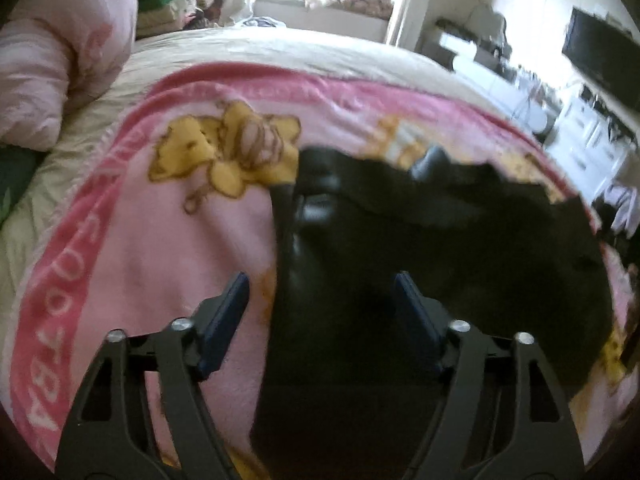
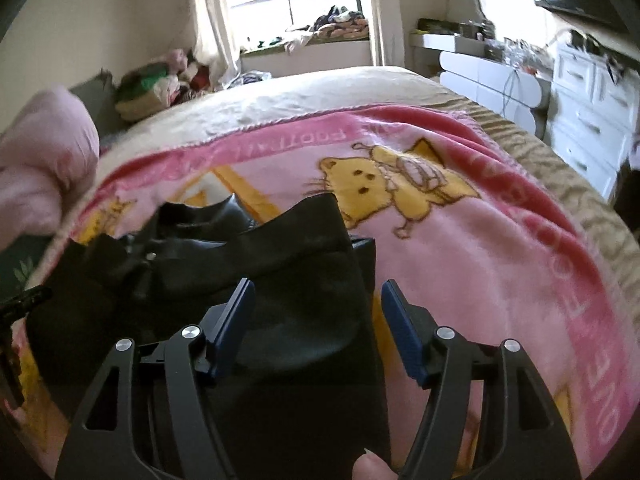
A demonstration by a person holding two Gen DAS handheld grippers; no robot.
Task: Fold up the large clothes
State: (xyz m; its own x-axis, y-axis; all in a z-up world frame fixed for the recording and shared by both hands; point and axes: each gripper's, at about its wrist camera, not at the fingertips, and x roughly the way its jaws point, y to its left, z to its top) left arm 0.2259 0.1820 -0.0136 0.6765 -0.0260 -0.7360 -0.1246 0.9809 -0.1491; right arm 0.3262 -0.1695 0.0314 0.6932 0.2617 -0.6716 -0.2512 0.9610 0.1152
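A black garment (image 1: 460,248) lies partly folded on a pink blanket (image 1: 160,248) with yellow cartoon animals, spread over the bed. In the left wrist view my left gripper (image 1: 320,284) stands open over the garment's left edge, its blue pads (image 1: 228,312) apart and pressing on nothing. In the right wrist view the same black garment (image 2: 280,280) lies at lower left, and my right gripper (image 2: 318,292) is open above its right edge; the cloth lies under the jaws, not pinched. The pink blanket (image 2: 480,248) fills the right side.
A rolled pink quilt (image 1: 60,60) sits at the bed's far left, with a pile of clothes (image 2: 160,84) behind it. White drawers (image 2: 592,120) and a cluttered shelf (image 2: 480,44) line the right wall. A window sill (image 2: 320,36) with laundry lies beyond the bed.
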